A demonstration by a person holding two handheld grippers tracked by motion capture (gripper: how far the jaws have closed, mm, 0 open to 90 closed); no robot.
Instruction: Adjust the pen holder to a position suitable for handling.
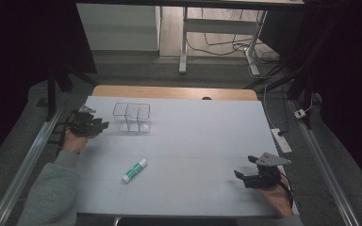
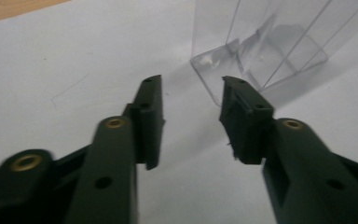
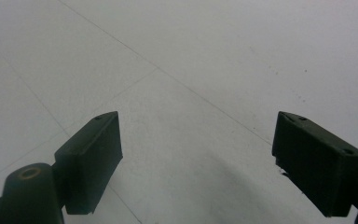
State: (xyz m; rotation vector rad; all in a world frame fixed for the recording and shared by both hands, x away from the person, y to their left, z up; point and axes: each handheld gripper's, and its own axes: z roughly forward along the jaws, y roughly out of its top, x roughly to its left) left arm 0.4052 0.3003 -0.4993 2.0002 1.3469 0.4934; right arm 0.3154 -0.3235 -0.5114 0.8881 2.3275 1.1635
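A clear plastic container (image 1: 132,117) with inner dividers stands upright on the white table sheet (image 1: 193,136) at the far left. My left gripper (image 1: 104,126) sits just left of it, pointing at it. In the left gripper view the jaws (image 2: 190,86) stand partly apart with nothing between them, and the container (image 2: 261,42) is just ahead, slightly to the right. A glue stick (image 1: 135,170) with a green cap lies near the front centre-left. My right gripper (image 1: 244,166) rests at the front right, its jaws (image 3: 196,130) wide open over bare sheet.
The wooden table edge (image 1: 174,92) runs along the far side of the sheet. Metal rails (image 1: 28,165) flank both sides of the table. A power strip (image 1: 281,140) lies off the right edge. Desk legs and cables stand beyond the table.
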